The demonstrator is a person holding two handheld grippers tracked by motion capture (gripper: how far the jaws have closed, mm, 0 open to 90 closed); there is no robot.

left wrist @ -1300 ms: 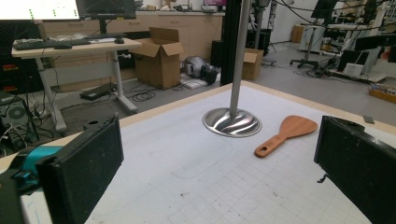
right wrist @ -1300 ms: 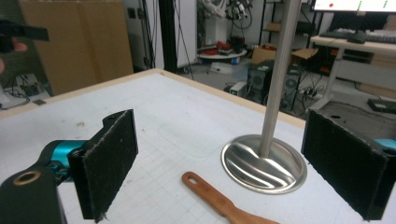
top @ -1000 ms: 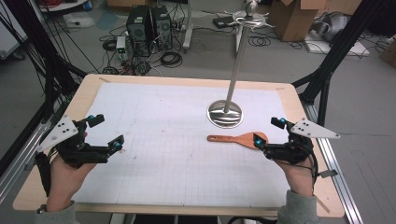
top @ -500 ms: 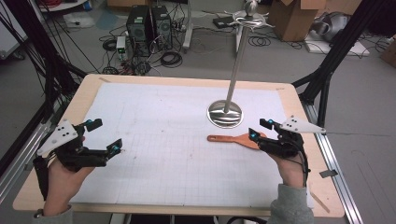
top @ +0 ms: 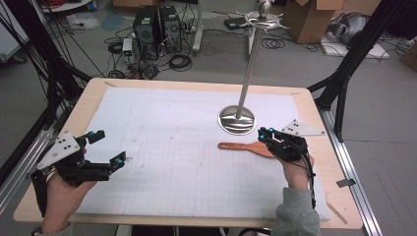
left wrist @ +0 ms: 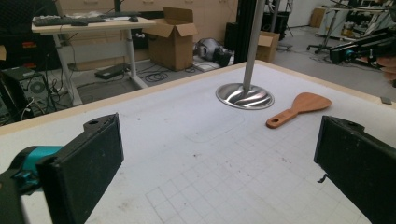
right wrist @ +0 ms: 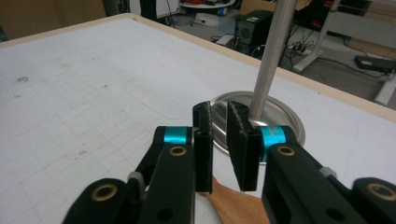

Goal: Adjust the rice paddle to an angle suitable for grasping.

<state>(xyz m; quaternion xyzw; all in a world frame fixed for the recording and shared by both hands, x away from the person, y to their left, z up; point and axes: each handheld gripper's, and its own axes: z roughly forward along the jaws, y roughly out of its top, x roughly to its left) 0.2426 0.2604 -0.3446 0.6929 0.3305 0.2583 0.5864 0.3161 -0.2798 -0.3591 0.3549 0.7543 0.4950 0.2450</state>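
A wooden spatula (top: pixel 245 147) lies flat on the white mat, handle toward the left, just in front of the steel stand's round base (top: pixel 237 119). My right gripper (top: pixel 264 133) hovers over the spatula's blade; its jaws have just been closing and stand almost together with a narrow gap. In the right gripper view the gripper (right wrist: pixel 219 114) has nothing between its pads, and the blade (right wrist: pixel 232 207) shows beneath them. My left gripper (top: pixel 108 147) rests wide open at the mat's left side. The left gripper view has that gripper (left wrist: pixel 219 172) facing the spatula (left wrist: pixel 301 106) from far off.
The stand's tall pole (top: pixel 250 64) rises from the base and carries hooks at its top. The gridded white mat (top: pixel 167 162) covers most of the wooden table (top: pixel 83 105). Beyond the table are computers, cables and cardboard boxes (left wrist: pixel 177 39) on the floor.
My right gripper moved left and down over the spatula blade while its jaws closed from wide to nearly together. The left gripper stayed put.
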